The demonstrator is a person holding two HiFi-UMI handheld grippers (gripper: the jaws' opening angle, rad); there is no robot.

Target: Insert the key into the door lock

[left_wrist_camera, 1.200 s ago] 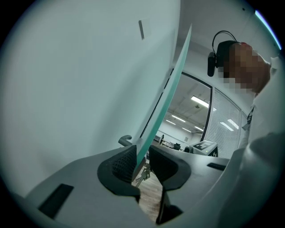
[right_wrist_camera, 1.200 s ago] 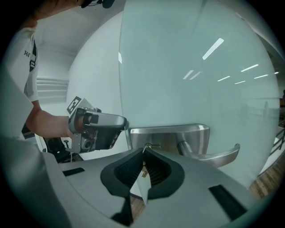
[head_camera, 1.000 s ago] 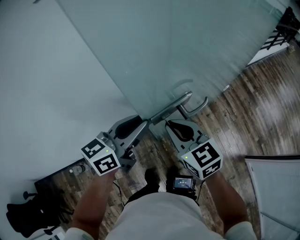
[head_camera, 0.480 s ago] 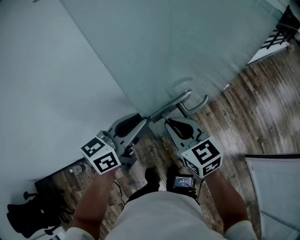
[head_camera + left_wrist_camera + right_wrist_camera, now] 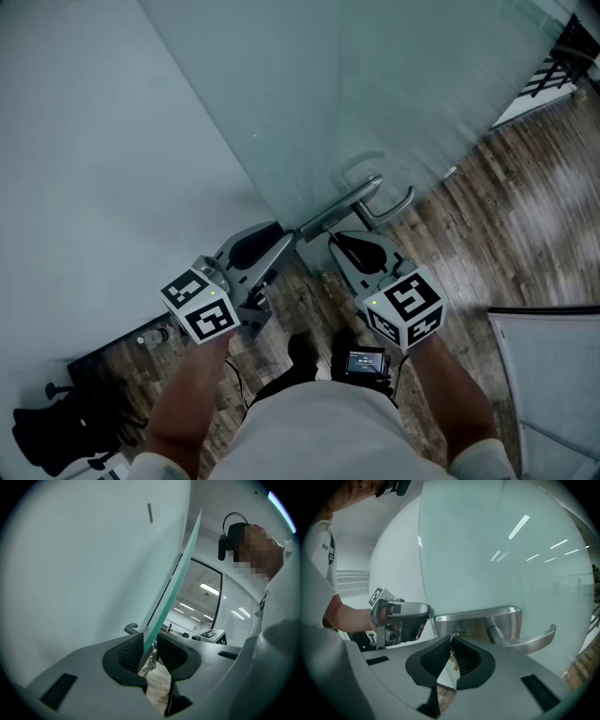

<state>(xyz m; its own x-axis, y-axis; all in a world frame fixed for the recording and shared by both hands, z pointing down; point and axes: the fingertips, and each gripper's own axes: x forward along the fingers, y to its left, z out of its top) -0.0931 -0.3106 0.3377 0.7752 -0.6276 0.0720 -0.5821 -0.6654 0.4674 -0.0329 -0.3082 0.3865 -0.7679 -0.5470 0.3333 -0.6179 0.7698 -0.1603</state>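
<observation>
Right gripper [image 5: 453,639] pinches key [image 5: 452,654] at the lock [image 5: 471,623] (left gripper [image 5: 150,641] clamps door edge [image 5: 174,573]).

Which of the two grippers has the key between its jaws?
The right gripper: its jaws pinch the key at the lock plate beside the lever handle. The left gripper instead clamps the edge of the glass door.

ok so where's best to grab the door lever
I'd grip the lever near its free right end, jaws above and below, coming straight from your side of the glass door: it runs level, and its tip hooks back, stopping slips.
</observation>
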